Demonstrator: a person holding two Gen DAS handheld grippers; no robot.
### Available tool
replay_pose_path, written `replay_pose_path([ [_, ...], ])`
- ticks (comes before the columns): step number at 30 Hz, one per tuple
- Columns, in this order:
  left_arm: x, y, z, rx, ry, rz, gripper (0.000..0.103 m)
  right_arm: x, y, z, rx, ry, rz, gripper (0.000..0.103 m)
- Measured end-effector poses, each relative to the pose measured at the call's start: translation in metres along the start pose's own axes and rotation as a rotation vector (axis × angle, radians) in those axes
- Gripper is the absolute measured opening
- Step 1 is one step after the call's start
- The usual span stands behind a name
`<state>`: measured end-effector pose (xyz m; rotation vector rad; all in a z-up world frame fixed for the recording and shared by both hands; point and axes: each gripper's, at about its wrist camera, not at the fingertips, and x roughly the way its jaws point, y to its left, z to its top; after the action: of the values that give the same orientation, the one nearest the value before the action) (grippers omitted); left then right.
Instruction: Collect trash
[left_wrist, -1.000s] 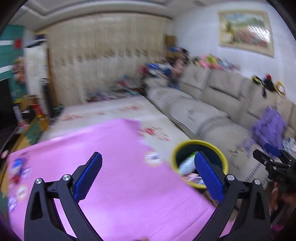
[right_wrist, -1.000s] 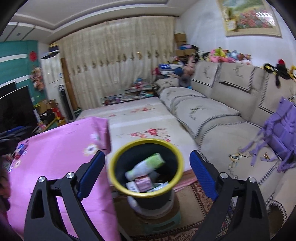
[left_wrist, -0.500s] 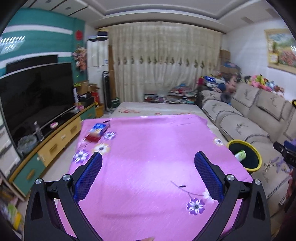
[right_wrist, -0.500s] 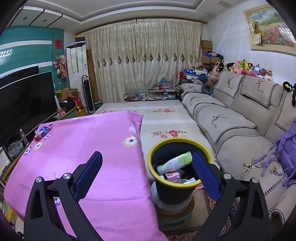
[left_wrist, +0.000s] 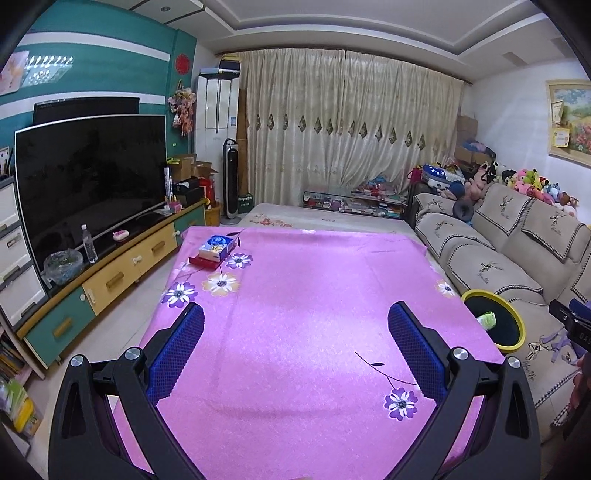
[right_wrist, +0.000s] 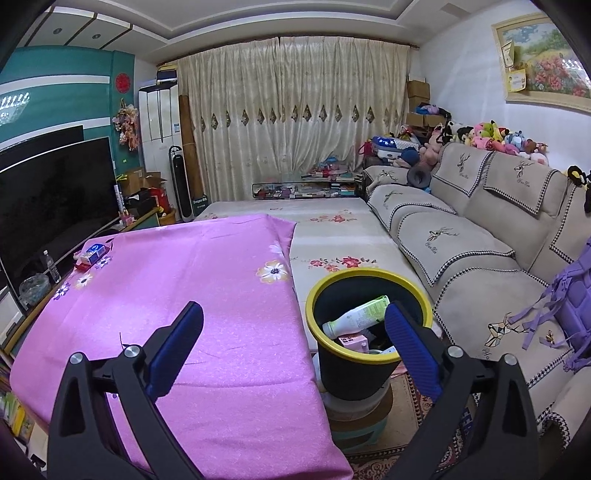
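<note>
My big tabletop (left_wrist: 295, 314) has a pink cloth with flowers on it, and I will tell where everything is from there. Past the far end of the tabletop hang long cream curtains (left_wrist: 351, 140). Off the left side of the tabletop a wide black TV (left_wrist: 88, 177) stands on a low yellow and green cabinet (left_wrist: 122, 266). Off the right side of the tabletop runs a long beige sofa (left_wrist: 517, 251) with a row of soft toys (right_wrist: 495, 138) on its back.

Right beside the right edge of the tabletop, between it and the sofa, stands the trash bin (right_wrist: 369, 354). It is black with a yellow rim. It sits lower than the tabletop, on top of some round things. Inside it a white and green bottle (right_wrist: 356, 317) lies tilted, and a small pink pack (right_wrist: 352, 341) lies under it.

My left gripper (left_wrist: 295, 347) hangs over the near part of the tabletop. Its blue pads are wide apart and it holds nothing. My right gripper (right_wrist: 293, 349) hangs at the near right corner of the tabletop, with one pad over the cloth and one in front of the bin. It is wide apart and holds nothing too.

At the far left corner of the tabletop lies a small blue and white box (left_wrist: 217, 246) on a flat red thing (left_wrist: 202, 261)
</note>
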<state>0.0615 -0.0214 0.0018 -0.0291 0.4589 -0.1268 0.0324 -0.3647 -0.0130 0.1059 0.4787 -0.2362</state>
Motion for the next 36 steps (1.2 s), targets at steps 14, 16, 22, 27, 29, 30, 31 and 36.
replay_pose_path([
  [14,-0.0014,-0.0078,0.0045,0.016,0.003,-0.007,0.098,0.0032,-0.0028,0.0009,0.005,0.004,0.004,0.094],
  [16,-0.0013,-0.0076,0.0045,0.015,0.003,-0.008,0.098,0.0034,-0.0027,0.0009,0.006,0.004,0.005,0.094],
  [22,-0.0015,-0.0072,0.0050,0.017,-0.001,-0.005,0.098,0.0052,-0.0024,-0.0021,0.005,0.008,0.008,0.094],
  [27,-0.0012,-0.0073,0.0049,0.017,0.000,-0.005,0.098,0.0059,-0.0025,-0.0032,0.006,0.011,0.010,0.094],
  [29,-0.0012,-0.0075,0.0048,0.018,0.001,-0.006,0.098,0.0061,-0.0025,-0.0031,0.006,0.011,0.010,0.094],
  [30,-0.0016,-0.0080,0.0052,0.019,0.001,-0.005,0.098,0.0062,-0.0026,-0.0031,0.007,0.011,0.010,0.094],
  [31,-0.0017,-0.0088,0.0056,0.021,0.000,-0.004,0.098,0.0060,-0.0025,-0.0031,0.007,0.011,0.010,0.094],
  [36,-0.0009,-0.0105,0.0058,0.021,0.004,-0.007,0.098,0.0063,-0.0022,-0.0033,0.007,0.012,0.009,0.094],
])
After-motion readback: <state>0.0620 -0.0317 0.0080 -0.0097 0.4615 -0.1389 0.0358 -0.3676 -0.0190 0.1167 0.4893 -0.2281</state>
